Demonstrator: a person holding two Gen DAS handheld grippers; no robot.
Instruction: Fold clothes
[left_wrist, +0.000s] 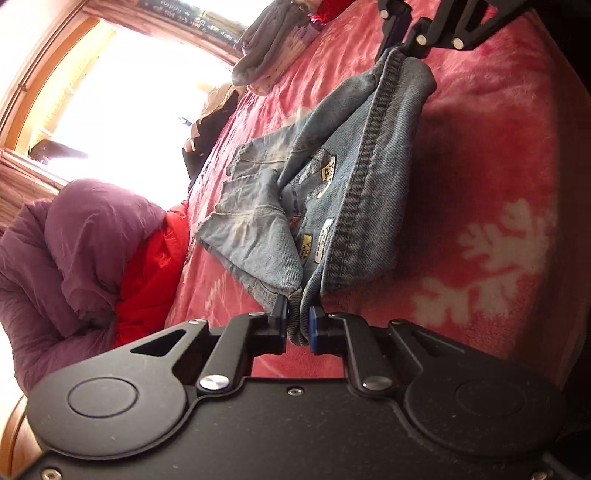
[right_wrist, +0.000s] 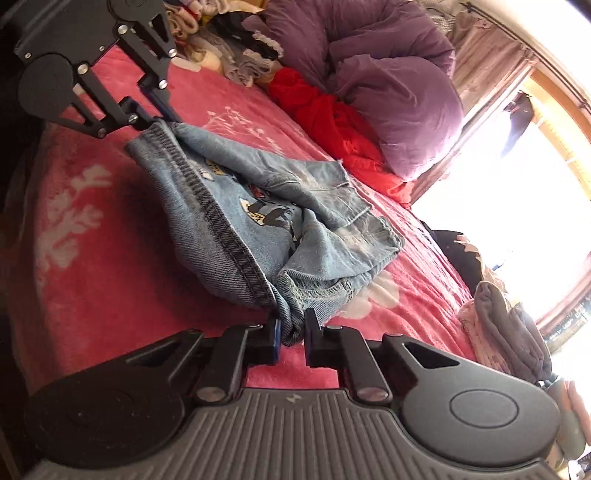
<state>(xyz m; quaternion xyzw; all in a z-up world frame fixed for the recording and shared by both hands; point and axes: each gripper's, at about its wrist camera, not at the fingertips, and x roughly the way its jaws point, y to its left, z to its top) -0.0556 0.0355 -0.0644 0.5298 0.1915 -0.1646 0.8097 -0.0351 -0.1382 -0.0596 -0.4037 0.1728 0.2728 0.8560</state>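
the denim shorts (left_wrist: 332, 192) lie across the pink blanket (left_wrist: 498, 155) of the bed, near its front edge, with the stitched waistband side raised clear of the blanket and the leg hems resting flat toward the bed's far side. the left tool (left_wrist: 298, 325) is clamped on one end of the waistband; denim fills the gap between its pads. the right tool (right_wrist: 291, 328) is clamped on the opposite end in the same way, and each tool appears in the other's view at the far end of the band.

step in hand, by judgement: the fold-over. the waistband is held taut between both tools, ready to be carried over the legs.

next move calls for:
- moving both tools together, level, toward the hems
- keeping the band taut so the fold line runs straight
- releasing only once the band rests on the fabric

a purple quilt (right_wrist: 388, 85), a red garment (right_wrist: 332, 114) and stacked folded clothes (left_wrist: 266, 48) sit along the bed's far edge, well apart from the shorts.
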